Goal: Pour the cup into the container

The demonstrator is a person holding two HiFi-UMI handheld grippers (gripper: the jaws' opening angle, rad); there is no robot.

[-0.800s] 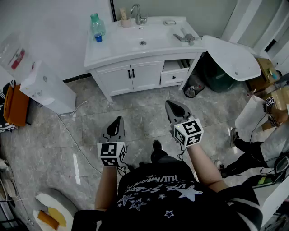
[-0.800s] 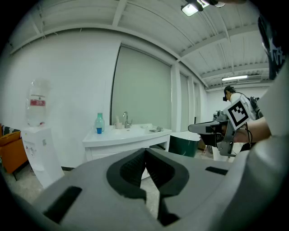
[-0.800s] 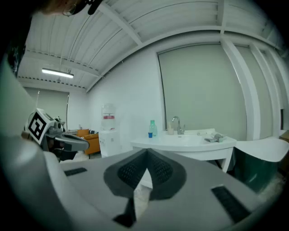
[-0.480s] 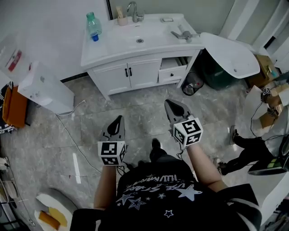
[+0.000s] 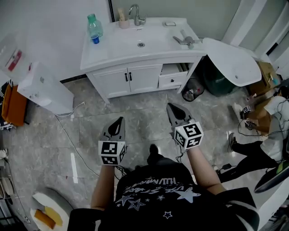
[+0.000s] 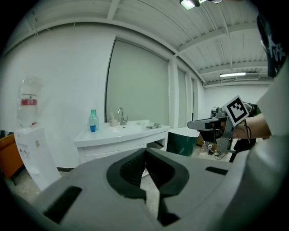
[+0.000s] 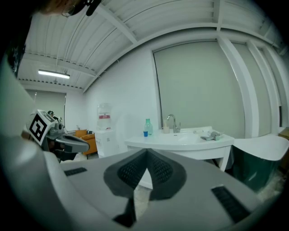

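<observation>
A small blue cup (image 5: 95,39) stands on the left end of the white vanity top (image 5: 113,47), beside a green bottle (image 5: 92,23). A beige cup (image 5: 123,21) sits by the faucet (image 5: 135,13). Both grippers hang over the tiled floor, well short of the vanity. My left gripper (image 5: 118,122) is shut and empty, and my right gripper (image 5: 174,108) is shut and empty too. In the left gripper view the closed jaw tips (image 6: 145,151) point toward the blue cup (image 6: 92,128). The right gripper view shows the blue cup (image 7: 145,133) beyond its closed tips (image 7: 146,153).
A white water dispenser (image 5: 45,88) stands left of the vanity. One vanity drawer (image 5: 174,74) is pulled open, with a small bin (image 5: 194,88) beside it. A white round tabletop (image 5: 235,58) and a green tub (image 5: 219,81) are at the right. Another person (image 5: 253,149) is on the floor at right.
Both grippers stay shut and about where they were. The head view has shifted slightly, and the person at the right has moved.
</observation>
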